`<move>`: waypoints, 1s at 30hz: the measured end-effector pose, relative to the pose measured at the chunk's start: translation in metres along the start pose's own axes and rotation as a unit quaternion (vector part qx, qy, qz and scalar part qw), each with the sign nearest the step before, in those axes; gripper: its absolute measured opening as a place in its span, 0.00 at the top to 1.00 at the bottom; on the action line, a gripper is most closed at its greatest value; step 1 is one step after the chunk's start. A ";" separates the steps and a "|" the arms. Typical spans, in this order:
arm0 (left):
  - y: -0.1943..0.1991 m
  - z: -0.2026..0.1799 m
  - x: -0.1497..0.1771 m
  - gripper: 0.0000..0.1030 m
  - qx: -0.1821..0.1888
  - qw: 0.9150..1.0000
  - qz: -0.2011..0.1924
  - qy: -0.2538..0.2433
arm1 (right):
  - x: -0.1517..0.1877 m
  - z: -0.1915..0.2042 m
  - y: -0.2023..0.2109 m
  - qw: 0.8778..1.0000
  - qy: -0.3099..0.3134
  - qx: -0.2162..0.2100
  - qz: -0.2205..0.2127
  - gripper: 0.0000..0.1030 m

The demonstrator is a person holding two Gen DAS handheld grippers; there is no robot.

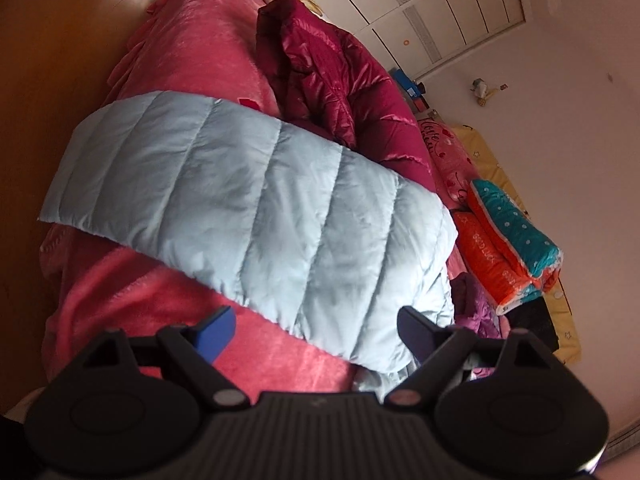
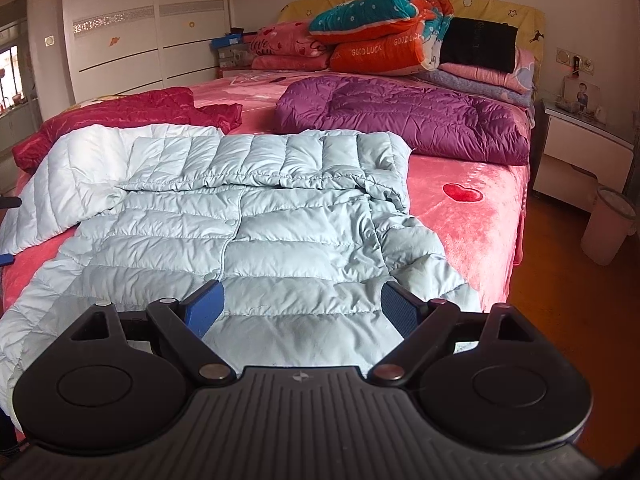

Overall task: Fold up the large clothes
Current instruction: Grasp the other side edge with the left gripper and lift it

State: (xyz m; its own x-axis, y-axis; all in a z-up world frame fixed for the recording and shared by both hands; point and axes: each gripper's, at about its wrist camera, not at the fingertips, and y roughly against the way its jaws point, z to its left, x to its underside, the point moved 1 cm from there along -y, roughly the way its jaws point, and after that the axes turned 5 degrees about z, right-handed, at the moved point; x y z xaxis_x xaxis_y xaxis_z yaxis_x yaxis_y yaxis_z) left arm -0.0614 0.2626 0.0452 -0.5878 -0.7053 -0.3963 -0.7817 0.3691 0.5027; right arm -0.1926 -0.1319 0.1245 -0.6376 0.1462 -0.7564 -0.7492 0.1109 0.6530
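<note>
We have a pale blue padded jacket (image 2: pixel 256 216) spread on the bed (image 2: pixel 480 216), over the pink bedspread (image 2: pixel 472 240). It lies mostly flat, but one side panel is turned over toward the left, so that its lighter inner side (image 2: pixel 80 176) shows. One sleeve (image 2: pixel 416 256) lies along the right side of the body. We think the jacket is laid out like this to make the first folds easy, and that the folding is only at its beginning.

Our left claw (image 1: pixel 316 330) has its jaws wide apart and holds nothing. It hovers over the near edge of the turned panel (image 1: pixel 248 196), which in its camera crosses the picture as a slanted band. The blue fingers (image 1: pixel 216 330) are near the cloth, but we cannot tell whether they touch it.

Our right claw (image 2: pixel 300 312) is also wide open and empty. It is above the lower part of the jacket and points along the middle seam.

Other things share the bed: a dark red jacket (image 2: pixel 120 114) at the left, a purple jacket (image 2: pixel 400 120) behind, and folded quilts (image 2: pixel 380 36) piled at the headboard. They are apart from the blue jacket, so we judge there is room to fold it without pushing them.

The next move probably needs a grip on an edge or on the sleeve.
</note>
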 end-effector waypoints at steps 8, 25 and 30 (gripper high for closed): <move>-0.018 0.012 -0.014 0.13 0.008 0.999 0.003 0.037 | 0.003 0.015 -0.008 0.999 0.042 -0.017 0.007 0.00; -0.033 0.016 -0.037 0.10 0.023 0.998 -0.022 0.058 | -0.001 0.035 -0.025 0.997 0.075 -0.035 0.005 0.00; -0.035 0.018 -0.055 0.08 0.010 0.995 -0.072 0.064 | -0.001 0.033 -0.030 0.997 0.073 -0.030 0.008 0.00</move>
State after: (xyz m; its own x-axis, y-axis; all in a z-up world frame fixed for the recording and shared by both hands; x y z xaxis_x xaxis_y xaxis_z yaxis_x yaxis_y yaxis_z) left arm -0.0052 0.2997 0.0356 -0.4393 -0.8229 -0.3602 -0.8605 0.2704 0.4317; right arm -0.1641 -0.1026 0.1071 -0.6657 0.0031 -0.7462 -0.7452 0.0507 0.6650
